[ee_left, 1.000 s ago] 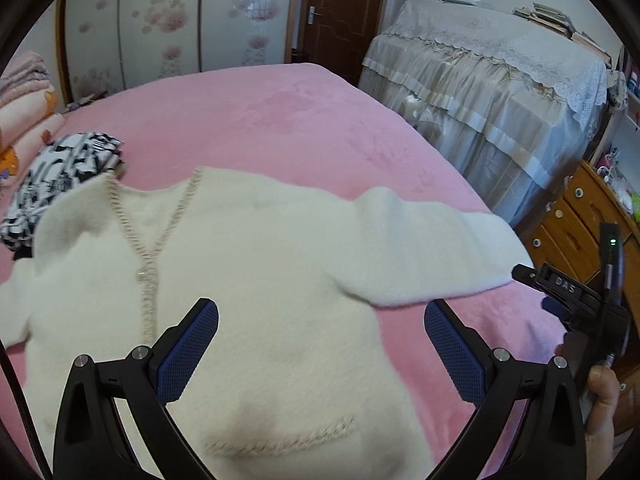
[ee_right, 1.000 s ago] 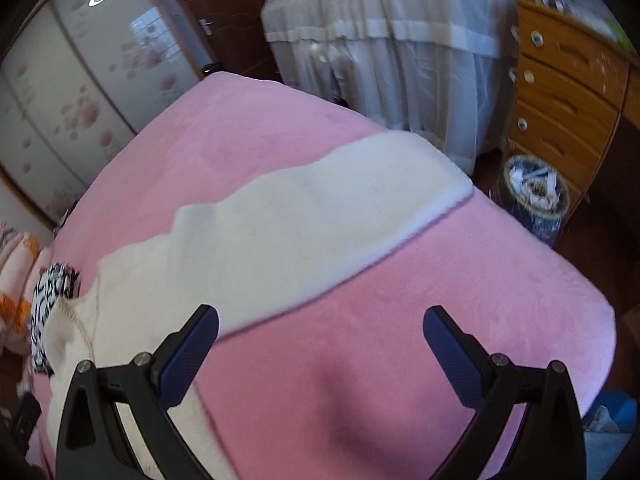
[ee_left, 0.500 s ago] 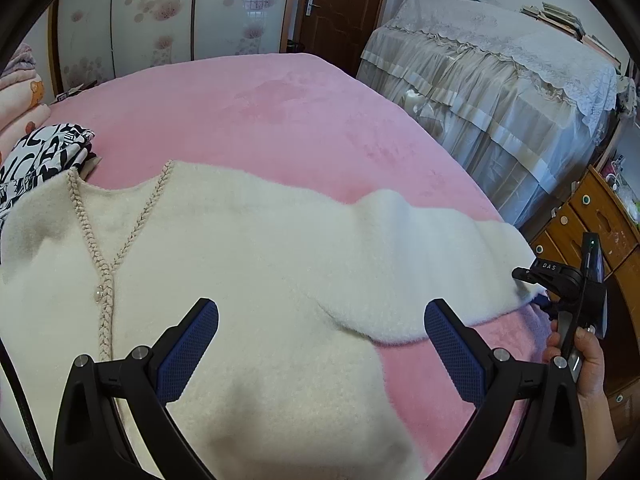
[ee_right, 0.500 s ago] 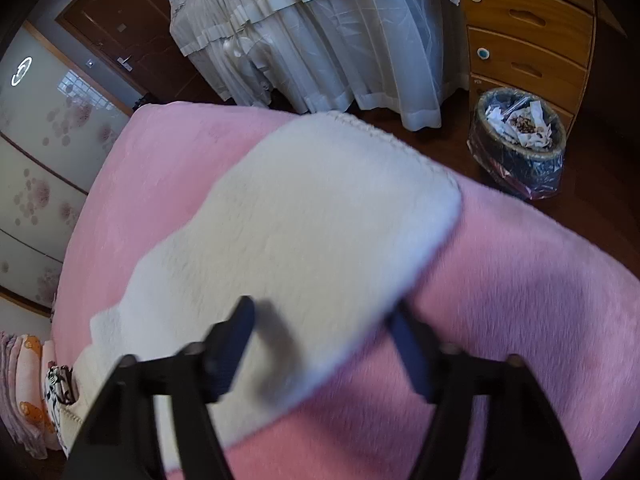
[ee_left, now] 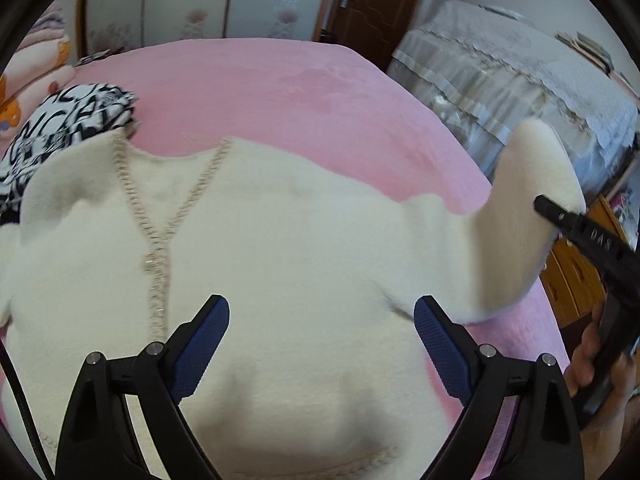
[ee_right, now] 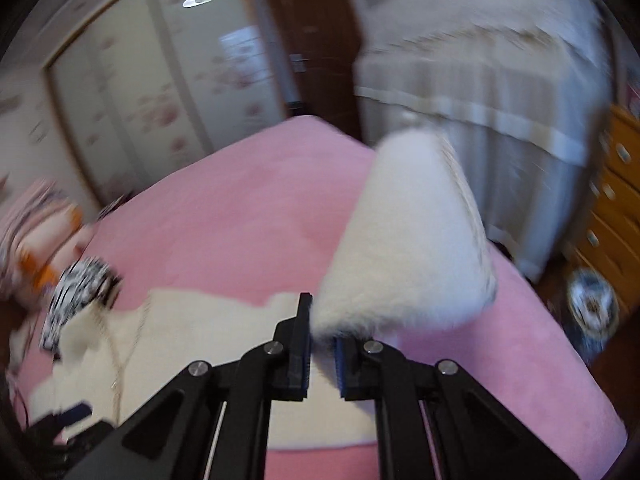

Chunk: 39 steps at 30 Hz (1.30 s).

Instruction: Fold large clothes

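- Cardigan [ee_left: 280, 248] lies flat on the pink bed [ee_left: 280, 92], collar away.
- Right hand-held gripper [ee_right: 320, 356] is clamped on the raised sleeve [ee_right: 404, 248]; the body lies to its left.
- Left hand-held gripper [ee_left: 322, 344] hovers wide open, empty, over the hem.

It was a bedroom in a home. A wide bed [ee_left: 280, 92] spread with a pink plush cover filled most of both views. Behind it stood a sliding wardrobe [ee_left: 192, 4] with flower-patterned panels and a dark wooden door [ee_left: 372, 0]. To one side, a large piece of furniture lay under a white lace-edged cloth [ee_left: 500, 64], with wooden drawers [ee_right: 612, 216] beside it. Folded bedding [ee_left: 36, 64] was stacked at the bed's far corner.
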{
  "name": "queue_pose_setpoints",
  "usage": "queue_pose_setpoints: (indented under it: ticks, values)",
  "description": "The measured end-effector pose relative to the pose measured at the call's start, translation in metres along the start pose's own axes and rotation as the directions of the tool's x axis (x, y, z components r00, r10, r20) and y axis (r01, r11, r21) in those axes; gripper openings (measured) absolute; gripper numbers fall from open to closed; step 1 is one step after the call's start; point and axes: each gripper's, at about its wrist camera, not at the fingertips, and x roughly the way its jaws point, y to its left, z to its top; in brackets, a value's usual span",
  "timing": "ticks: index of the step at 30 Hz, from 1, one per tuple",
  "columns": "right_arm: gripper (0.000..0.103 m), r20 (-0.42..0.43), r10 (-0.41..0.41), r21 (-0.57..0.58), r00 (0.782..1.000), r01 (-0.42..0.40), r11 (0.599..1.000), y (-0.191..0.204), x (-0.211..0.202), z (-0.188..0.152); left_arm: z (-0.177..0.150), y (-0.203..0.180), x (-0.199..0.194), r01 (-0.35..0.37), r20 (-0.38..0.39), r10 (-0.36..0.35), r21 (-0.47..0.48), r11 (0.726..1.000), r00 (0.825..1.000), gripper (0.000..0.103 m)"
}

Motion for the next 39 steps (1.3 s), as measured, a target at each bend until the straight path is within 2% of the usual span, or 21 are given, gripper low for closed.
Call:
queue_pose_setpoints:
  ticks: [3, 5, 7, 9, 11, 13, 14, 15, 17, 20, 22, 24, 25, 26, 27, 28, 29, 30, 32, 35, 39]
  values:
    - [0.010, -0.084, 0.061, -0.131, 0.995, -0.072, 0.989, 0.056, 0.024, -0.028, -0.006, 0.035, 0.000, -0.036, -0.005, 0.036, -0.044, 0.998, 0.999, 0.093]
    - [0.013, -0.166, 0.058, -0.184, 0.984, -0.089, 0.979, 0.082, 0.045, -0.053, -0.010, 0.054, 0.007, -0.031, -0.039, 0.029, -0.073, 0.997, 0.999, 0.093]
    - [0.021, -0.276, 0.028, -0.239, 0.961, -0.097, 0.966, 0.102, 0.070, -0.085, -0.017, 0.067, 0.018, -0.018, -0.078, 0.011, -0.089, 0.996, 0.997, 0.093]
    - [0.035, -0.338, -0.035, -0.300, 0.940, -0.072, 0.951, 0.112, 0.084, -0.115, -0.022, 0.074, 0.029, 0.012, -0.113, -0.024, -0.104, 0.995, 0.993, 0.093]
    - [0.039, -0.327, -0.075, -0.354, 0.942, -0.049, 0.934, 0.117, 0.079, -0.135, -0.025, 0.077, 0.037, 0.055, -0.128, -0.071, -0.119, 0.991, 0.989, 0.093]
    - [0.049, -0.304, -0.049, -0.353, 0.951, -0.065, 0.933, 0.114, 0.062, -0.141, -0.025, 0.075, 0.046, 0.126, -0.142, -0.145, -0.138, 0.982, 0.979, 0.093]
    - [0.060, -0.297, -0.033, -0.338, 0.954, -0.073, 0.938, 0.109, 0.054, -0.142, -0.025, 0.074, 0.051, 0.161, -0.147, -0.183, -0.149, 0.976, 0.972, 0.093]
    - [0.066, -0.284, -0.022, -0.324, 0.959, -0.074, 0.943, 0.105, 0.045, -0.142, -0.024, 0.072, 0.057, 0.196, -0.155, -0.222, -0.162, 0.967, 0.963, 0.093]
    - [0.067, -0.263, -0.018, -0.302, 0.965, -0.065, 0.951, 0.098, 0.031, -0.140, -0.023, 0.065, 0.069, 0.261, -0.167, -0.291, -0.181, 0.948, 0.942, 0.093]
    - [0.067, -0.259, -0.005, -0.246, 0.966, -0.061, 0.967, 0.085, 0.021, -0.135, -0.027, 0.052, 0.091, 0.291, -0.196, -0.331, -0.210, 0.934, 0.923, 0.092]
    - [0.067, -0.266, 0.011, -0.196, 0.964, -0.065, 0.979, 0.075, 0.020, -0.134, -0.030, 0.048, 0.110, 0.301, -0.225, -0.356, -0.244, 0.922, 0.907, 0.083]
    - [0.067, -0.274, 0.025, -0.149, 0.961, -0.068, 0.986, 0.066, 0.019, -0.135, -0.031, 0.044, 0.126, 0.318, -0.247, -0.389, -0.283, 0.905, 0.888, 0.066]
    - [0.067, -0.277, 0.023, -0.134, 0.961, -0.062, 0.989, 0.065, 0.020, -0.136, -0.031, 0.042, 0.132, 0.322, -0.249, -0.397, -0.295, 0.900, 0.883, 0.060]
    - [0.067, -0.282, 0.020, -0.119, 0.959, -0.056, 0.991, 0.061, 0.021, -0.137, -0.030, 0.040, 0.138, 0.319, -0.253, -0.398, -0.303, 0.898, 0.882, 0.040]
    - [0.067, -0.289, 0.018, -0.104, 0.957, -0.050, 0.993, 0.057, 0.024, -0.137, -0.027, 0.037, 0.144, 0.309, -0.261, -0.393, -0.311, 0.899, 0.882, 0.011]
    - [0.067, -0.294, 0.011, -0.094, 0.956, -0.041, 0.995, 0.054, 0.026, -0.138, -0.024, 0.036, 0.147, 0.308, -0.267, -0.398, -0.323, 0.895, 0.877, 0.011]
    - [0.067, -0.300, 0.003, -0.084, 0.954, -0.030, 0.996, 0.050, 0.027, -0.138, -0.018, 0.034, 0.146, 0.299, -0.261, -0.388, -0.324, 0.898, 0.884, 0.011]
    - [0.067, -0.308, -0.005, -0.073, 0.951, -0.019, 0.997, 0.046, 0.029, -0.137, -0.009, 0.032, 0.138, 0.291, -0.234, -0.364, -0.296, 0.910, 0.901, 0.008]
    - [0.067, -0.319, -0.014, -0.049, 0.948, -0.002, 0.999, 0.038, 0.032, -0.136, 0.013, 0.029, 0.109, 0.295, -0.154, -0.331, -0.217, 0.930, 0.931, 0.007]
    - [0.067, -0.320, -0.029, -0.025, 0.947, 0.023, 0.999, 0.029, 0.037, -0.134, 0.049, 0.037, 0.058, 0.270, -0.034, -0.277, -0.133, 0.954, 0.960, 0.007]
    - [0.067, -0.323, -0.038, -0.020, 0.946, 0.034, 0.999, 0.029, 0.048, -0.129, 0.075, 0.074, 0.008, 0.177, 0.069, -0.172, -0.077, 0.981, 0.983, 0.007]
